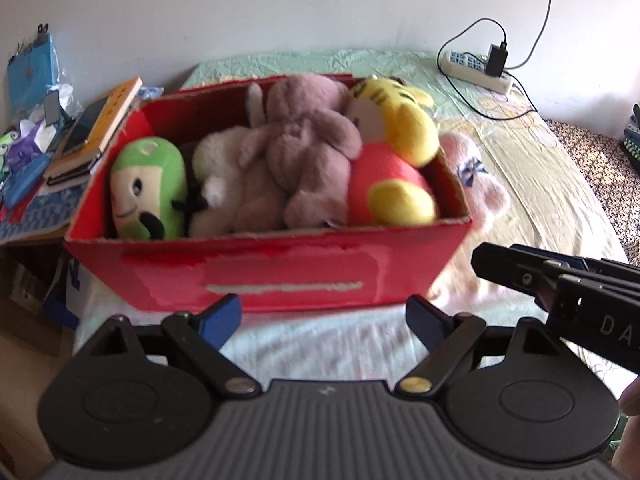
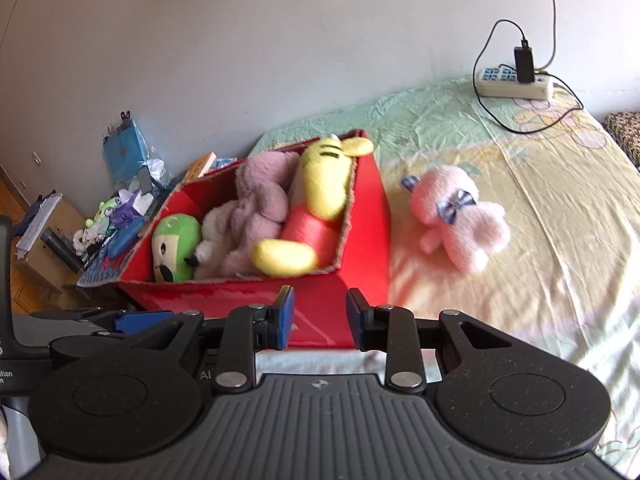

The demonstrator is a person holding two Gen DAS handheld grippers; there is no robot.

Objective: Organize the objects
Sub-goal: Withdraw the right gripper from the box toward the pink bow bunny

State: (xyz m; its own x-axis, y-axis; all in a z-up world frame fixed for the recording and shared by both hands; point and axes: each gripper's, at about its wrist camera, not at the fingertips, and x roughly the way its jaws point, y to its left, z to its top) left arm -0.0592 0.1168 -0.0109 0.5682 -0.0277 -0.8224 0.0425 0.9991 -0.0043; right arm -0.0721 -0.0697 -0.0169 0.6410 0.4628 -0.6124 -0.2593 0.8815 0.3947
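Note:
A red cardboard box (image 1: 280, 276) (image 2: 364, 220) sits on the bed and holds a green plush (image 1: 148, 188), a white plush (image 1: 224, 176), a mauve plush (image 1: 304, 140) and a yellow and red tiger plush (image 1: 392, 152) (image 2: 316, 208). A pink plush with a blue bow (image 2: 460, 220) lies on the sheet to the right of the box, partly hidden behind it in the left wrist view (image 1: 476, 176). My left gripper (image 1: 324, 320) is open and empty before the box's front wall. My right gripper (image 2: 320, 322) is open and empty, near the box's front right corner.
A power strip with a charger and cables (image 2: 516, 80) lies at the far right of the bed by the wall. A cluttered side table with books and bags (image 1: 60, 140) stands left of the box. The right gripper's body (image 1: 560, 292) reaches in from the right.

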